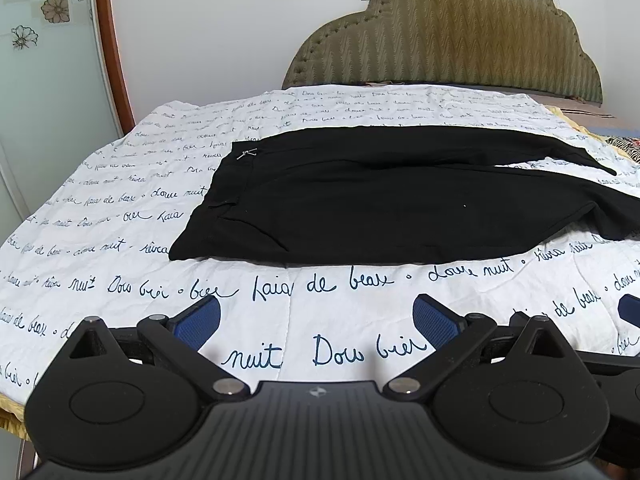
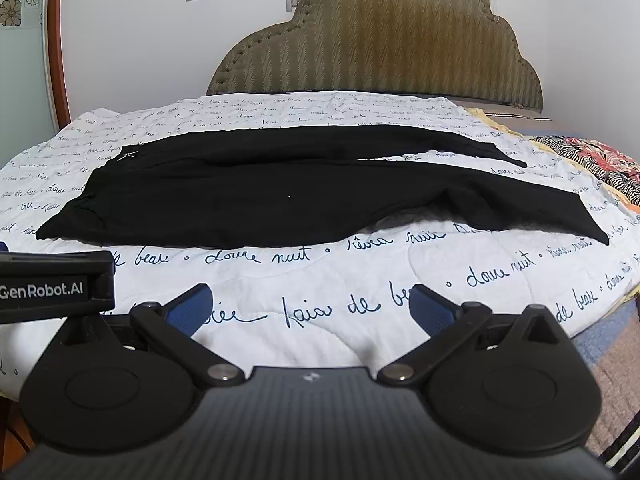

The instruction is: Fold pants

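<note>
Both tongs hover spread and empty over the near edge of the white quilt with blue handwriting (image 1: 120, 184). The black fabric pants (image 1: 380, 204) lie flat ahead of them, long axis crosswise: waistband ahead-left of the left tongs (image 1: 316, 322), leg cuffs ahead-right of the right tongs (image 2: 310, 308). Judged so, each tongs is nearer its own end.

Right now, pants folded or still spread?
Spread. The black pants lie flat on the quilt, both legs apart and side by side, waistband at left. Neither gripper touches them.
</note>
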Tool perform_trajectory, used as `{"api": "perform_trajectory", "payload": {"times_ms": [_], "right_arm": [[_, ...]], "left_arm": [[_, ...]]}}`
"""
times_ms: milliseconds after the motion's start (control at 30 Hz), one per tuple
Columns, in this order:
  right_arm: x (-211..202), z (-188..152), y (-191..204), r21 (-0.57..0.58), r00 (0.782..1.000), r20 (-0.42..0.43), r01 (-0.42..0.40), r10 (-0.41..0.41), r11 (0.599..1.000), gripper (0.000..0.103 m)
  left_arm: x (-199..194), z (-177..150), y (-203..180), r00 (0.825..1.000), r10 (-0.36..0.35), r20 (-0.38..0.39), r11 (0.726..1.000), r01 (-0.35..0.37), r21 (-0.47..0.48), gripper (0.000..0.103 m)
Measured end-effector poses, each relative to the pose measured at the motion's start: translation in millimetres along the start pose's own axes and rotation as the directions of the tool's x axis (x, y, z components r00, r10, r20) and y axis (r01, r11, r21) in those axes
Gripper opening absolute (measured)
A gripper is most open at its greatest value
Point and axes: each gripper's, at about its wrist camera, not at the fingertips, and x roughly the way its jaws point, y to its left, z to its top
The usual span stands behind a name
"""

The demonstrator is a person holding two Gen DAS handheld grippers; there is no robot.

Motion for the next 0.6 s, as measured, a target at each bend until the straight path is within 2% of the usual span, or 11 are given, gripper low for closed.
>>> {"api": "perform_trajectory", "payload": {"times_ms": [233,367,433,600], "right_arm": [[-1,1,-4,0.034,1.0,0.01,-0.019,0.019,0.999,0.103],[-4,6,-9,0.04,1.0,0.019,-0.016,0.015,0.999,0.103],[-6,9,-13,0.044,0.999,0.043,-0.007,0.005,0.999,0.103],[-5,22,-21,0.013,0.998,0.067,0.01,-0.011,1.0,0.103]], "left_arm": [[0,4,0,0.998,-0.064,0.024,0.998,0.064,0.009,0.103],[5,9,5,0.997,-0.01,0.075,0.999,0.014,-0.05,0.103],[12,16,10,0.998,0.025,0.063,0.998,-0.021,-0.063,0.103],[29,33,21,0.998,0.04,0.048,0.998,-0.037,-0.057,0.103]]}}
